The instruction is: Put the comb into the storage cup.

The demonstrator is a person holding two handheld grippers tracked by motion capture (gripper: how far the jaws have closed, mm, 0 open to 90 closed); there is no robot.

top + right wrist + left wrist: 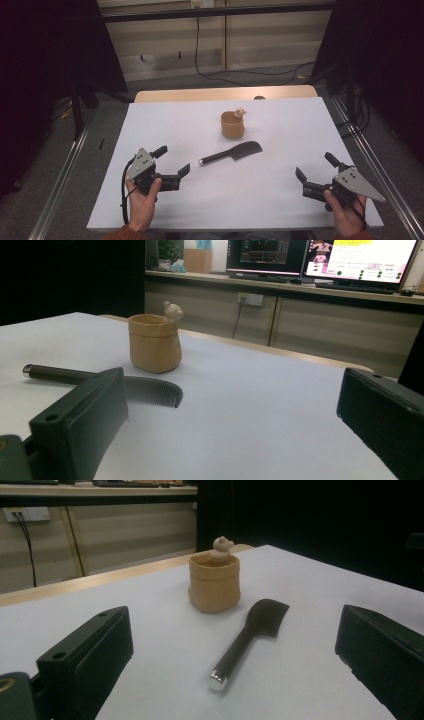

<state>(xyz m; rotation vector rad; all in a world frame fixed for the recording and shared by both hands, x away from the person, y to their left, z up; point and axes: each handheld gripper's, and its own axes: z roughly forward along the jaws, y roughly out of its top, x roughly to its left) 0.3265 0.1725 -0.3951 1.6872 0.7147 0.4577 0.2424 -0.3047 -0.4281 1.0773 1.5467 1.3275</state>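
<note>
**Both grippers open and empty, comb and cup mid-table**

I can read no brand or label on anything here. The monitors (320, 257) at the far wall in the right gripper view carry text, but it is too small and blurred for me to make out.

My left gripper (174, 166) sits near the left front of the table (280, 200), jaws spread wide with nothing between them. My right gripper (314, 174) sits near the right front, jaws equally wide and holding nothing. Both point inward toward the middle.

The black comb (234, 152) lies flat about mid-table, between the two grippers and farther out, well apart from both. Its handle, tipped with a silver cap, points toward the left gripper; its toothed head points right and far. Just beyond it stands a tan cup (232, 125), upright, with a small bear figure (240, 111) on its rim. Comb and cup are near each other but not touching.

The table has a plain white top with a wooden strip showing along its far edge. Grey carpeted floor surrounds it, black cables (240, 73) trail across the far floor, and dark curtains hang at both sides.
</note>
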